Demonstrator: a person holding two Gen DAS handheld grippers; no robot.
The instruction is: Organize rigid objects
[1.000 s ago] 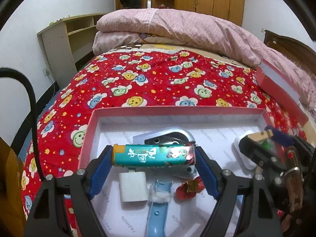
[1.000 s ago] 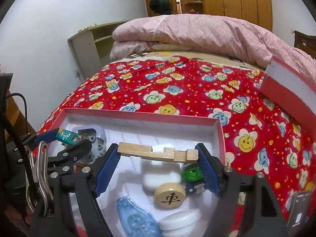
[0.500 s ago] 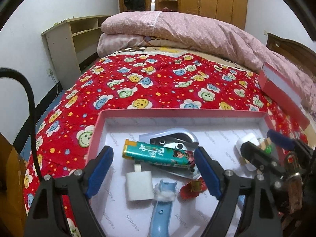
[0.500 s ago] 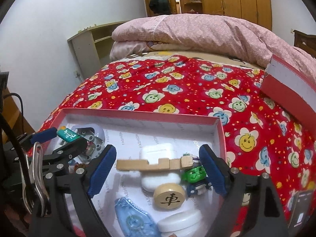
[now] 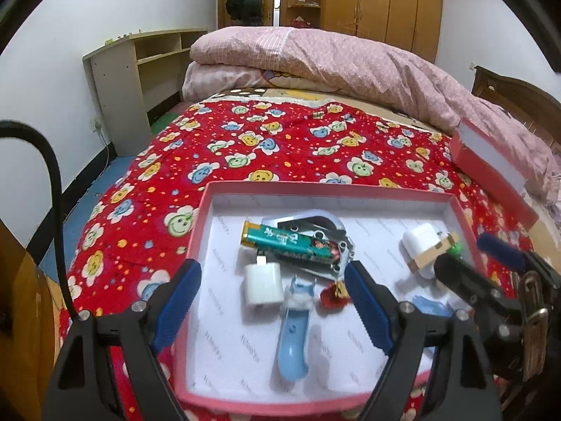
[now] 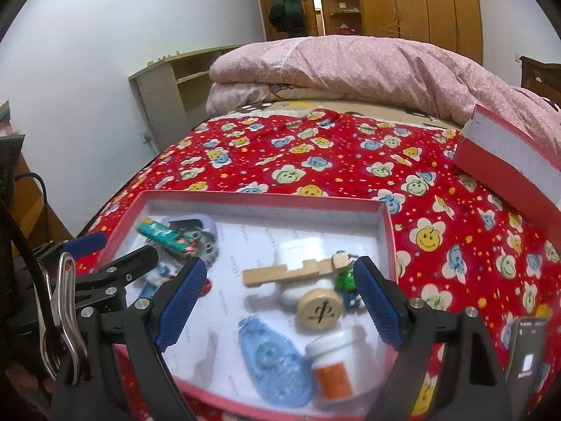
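between my left gripper (image 5: 273, 308) pads nothing is pinched; the jaws stand spread wide over the near part of the pink box (image 5: 329, 189). just ahead of them the green tube (image 5: 294, 244) lies on a silver clip, its long axis running crosswise and slanting down to the right, nearer this hand than the other. my right gripper (image 6: 278, 300) is spread too and empty, with the wooden block (image 6: 291, 273) resting across a white case straight ahead, its length also crosswise between the pads. a round wooden chess piece (image 6: 319, 310) sits just below it. i judge both pieces placed, so the next reach goes elsewhere.
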